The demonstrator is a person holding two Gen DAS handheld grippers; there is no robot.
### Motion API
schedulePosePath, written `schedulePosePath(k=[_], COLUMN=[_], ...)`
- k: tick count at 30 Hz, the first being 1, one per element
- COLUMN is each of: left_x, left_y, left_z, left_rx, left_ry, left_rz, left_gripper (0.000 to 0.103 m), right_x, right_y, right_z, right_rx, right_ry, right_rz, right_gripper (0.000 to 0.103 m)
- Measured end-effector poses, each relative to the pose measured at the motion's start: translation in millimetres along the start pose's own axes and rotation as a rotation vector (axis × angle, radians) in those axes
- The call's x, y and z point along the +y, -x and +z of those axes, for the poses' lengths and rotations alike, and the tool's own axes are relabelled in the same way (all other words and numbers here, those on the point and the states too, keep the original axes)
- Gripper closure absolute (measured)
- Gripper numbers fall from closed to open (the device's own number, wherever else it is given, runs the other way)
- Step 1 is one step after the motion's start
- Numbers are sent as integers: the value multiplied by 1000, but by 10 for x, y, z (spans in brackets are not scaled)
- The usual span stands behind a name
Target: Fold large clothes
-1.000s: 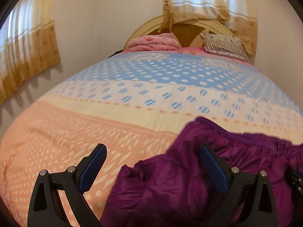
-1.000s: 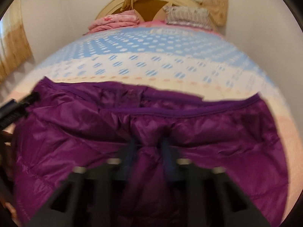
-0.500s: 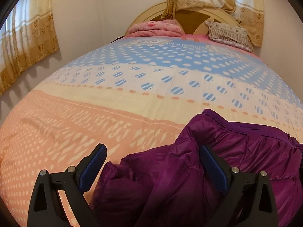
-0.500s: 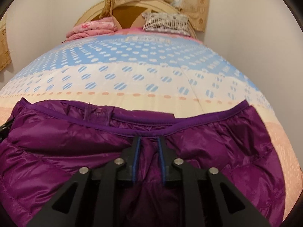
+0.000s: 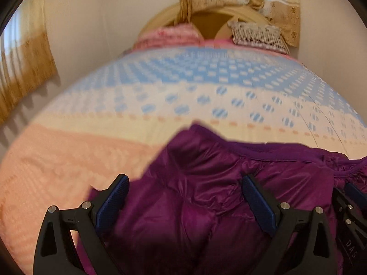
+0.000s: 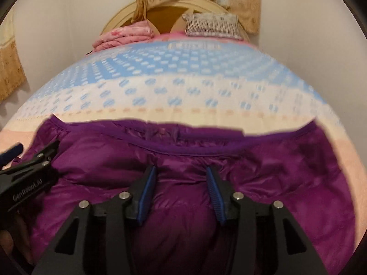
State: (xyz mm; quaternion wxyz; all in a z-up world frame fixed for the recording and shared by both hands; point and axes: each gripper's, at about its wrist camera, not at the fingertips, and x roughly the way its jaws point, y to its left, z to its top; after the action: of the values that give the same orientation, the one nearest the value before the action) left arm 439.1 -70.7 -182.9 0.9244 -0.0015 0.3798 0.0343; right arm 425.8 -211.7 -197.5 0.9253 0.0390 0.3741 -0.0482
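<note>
A shiny purple puffer jacket [image 6: 263, 171] lies spread on the bed, its collar edge toward the headboard. In the left wrist view the jacket [image 5: 206, 183] fills the lower right. My left gripper [image 5: 183, 192] is open wide over the jacket's left part, with nothing between its blue pads. My right gripper [image 6: 181, 181] is open partway just above the middle of the jacket, below the collar, pads apart and holding nothing. The left gripper [image 6: 27, 160] also shows at the left edge of the right wrist view.
The bed [image 5: 160, 96] has a cover in blue, cream and peach bands with dots. A folded pink blanket [image 6: 123, 35] and a striped pillow [image 6: 211, 26] lie by the rounded headboard. Walls stand close on both sides, with curtains [image 5: 25, 68] at the left.
My right gripper has opened and let go of the jacket fold it pinched. The jacket now lies flatter. My left gripper stayed open and shifted right over the jacket.
</note>
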Motion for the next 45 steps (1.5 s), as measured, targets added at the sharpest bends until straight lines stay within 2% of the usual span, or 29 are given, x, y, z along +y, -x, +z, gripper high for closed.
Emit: schedulePosePath(k=[3,10,19,31,35,39,42,45], left_x=[33,-73,-41,-42,64,240,314,309], left_y=[-137,-238,-267,-300,-116,336,521,525], left_z=[-11,-44,-56,-48,-58,-196,-363,-502], left_rx=[51,95,109,123,155,114,86,74], left_ry=[25,0,-5,-6,-3,1,-25,-38], left_rz=[-31,-4,-5,-10,-33,-97,-95,-84], left_gripper=[4,1,1,1,1,1,1,1], right_x=[34,48,105,125,115,65,59,74], right_y=[-39,-152,-222,-253,-193,238,504,537], right_z=[11,1,-6,-8,18,-111,-280,-401], right_rx=[3,34,64,67,104,48,-4,-10], right_ry=[16,37,67,77,91,65,64,57], right_rz=[-11,-45,-86,-96,-77,-40,-49,-45], right_gripper=[54,53,52,52,50,28,25,25])
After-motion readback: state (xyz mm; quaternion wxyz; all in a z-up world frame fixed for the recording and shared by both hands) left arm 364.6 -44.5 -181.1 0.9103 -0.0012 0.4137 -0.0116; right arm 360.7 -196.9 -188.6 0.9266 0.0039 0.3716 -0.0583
